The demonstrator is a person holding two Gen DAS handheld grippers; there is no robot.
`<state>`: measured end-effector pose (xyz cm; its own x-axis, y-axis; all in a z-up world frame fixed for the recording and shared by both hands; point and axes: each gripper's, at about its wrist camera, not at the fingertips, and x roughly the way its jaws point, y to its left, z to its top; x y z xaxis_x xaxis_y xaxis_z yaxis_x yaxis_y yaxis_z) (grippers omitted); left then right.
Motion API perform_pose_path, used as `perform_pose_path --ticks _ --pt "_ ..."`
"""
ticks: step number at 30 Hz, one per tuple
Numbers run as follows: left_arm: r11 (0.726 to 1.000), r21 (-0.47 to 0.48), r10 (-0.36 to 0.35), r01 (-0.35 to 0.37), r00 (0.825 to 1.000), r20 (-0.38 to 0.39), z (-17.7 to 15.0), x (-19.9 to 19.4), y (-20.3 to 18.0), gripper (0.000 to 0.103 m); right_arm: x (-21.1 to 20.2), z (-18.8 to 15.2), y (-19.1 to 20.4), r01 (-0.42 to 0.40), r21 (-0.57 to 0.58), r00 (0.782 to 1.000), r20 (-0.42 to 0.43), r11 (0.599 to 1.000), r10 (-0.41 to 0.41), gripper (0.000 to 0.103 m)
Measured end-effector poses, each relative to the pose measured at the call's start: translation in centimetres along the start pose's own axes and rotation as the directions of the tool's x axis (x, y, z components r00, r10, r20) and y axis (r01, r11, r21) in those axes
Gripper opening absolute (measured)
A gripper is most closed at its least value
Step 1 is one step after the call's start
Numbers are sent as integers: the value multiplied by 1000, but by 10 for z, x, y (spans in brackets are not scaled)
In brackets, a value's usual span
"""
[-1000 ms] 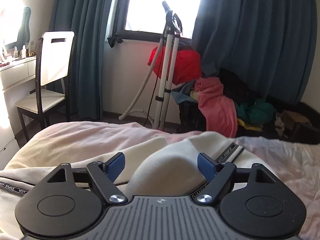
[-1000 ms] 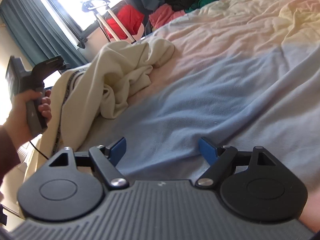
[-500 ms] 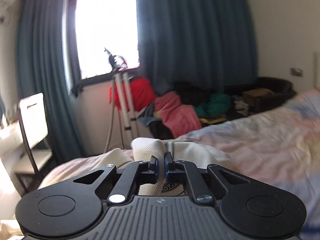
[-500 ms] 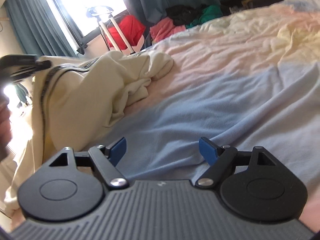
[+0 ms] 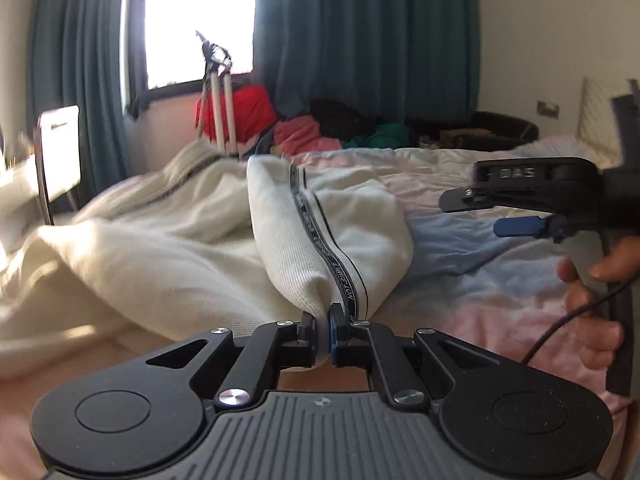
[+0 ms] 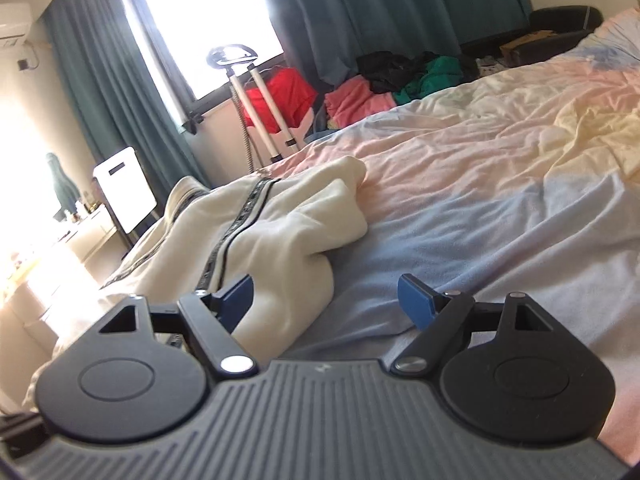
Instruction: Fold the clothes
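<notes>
A cream garment with a black lettered stripe (image 5: 320, 232) lies bunched on the bed; it also shows in the right wrist view (image 6: 256, 240). My left gripper (image 5: 322, 330) is shut on a fold of this garment beside the stripe and holds it raised. My right gripper (image 6: 326, 296) is open and empty, low over the bed at the garment's near right edge. In the left wrist view the right gripper (image 5: 516, 216) shows at the right, held by a hand, jaws apart, clear of the cloth.
The bed sheet (image 6: 500, 184) is pastel pink, blue and yellow, and wrinkled. Beyond the bed stand a garment steamer pole (image 6: 256, 92), a pile of red, pink and green clothes (image 6: 380, 80), a white chair (image 6: 124, 192) and teal curtains (image 5: 360, 40).
My left gripper went from open to shut on the cream garment and pulled it up and toward the right. My right gripper moved in close to the garment's edge and stayed open.
</notes>
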<state>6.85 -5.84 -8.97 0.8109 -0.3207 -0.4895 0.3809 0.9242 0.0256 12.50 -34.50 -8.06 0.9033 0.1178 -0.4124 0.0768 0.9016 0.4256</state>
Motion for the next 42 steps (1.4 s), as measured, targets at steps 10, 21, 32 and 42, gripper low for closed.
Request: perform_pose_path --ticks 10,21,32,42 --pt "984 -161 -84 80 996 -19 -8 12 29 9 -2 4 35 -113 -64 993 -34 992 111 75" --pt "933 -307 -201 188 980 -12 -23 41 61 12 126 49 131 -120 -181 988 -119 976 99 75" --pt "913 -319 -257 255 966 37 -31 51 72 12 288 81 186 134 -198 977 -138 971 -163 65" --pt "844 -433 -321 316 945 64 -34 58 89 12 269 102 126 175 12 978 -115 985 -172 9"
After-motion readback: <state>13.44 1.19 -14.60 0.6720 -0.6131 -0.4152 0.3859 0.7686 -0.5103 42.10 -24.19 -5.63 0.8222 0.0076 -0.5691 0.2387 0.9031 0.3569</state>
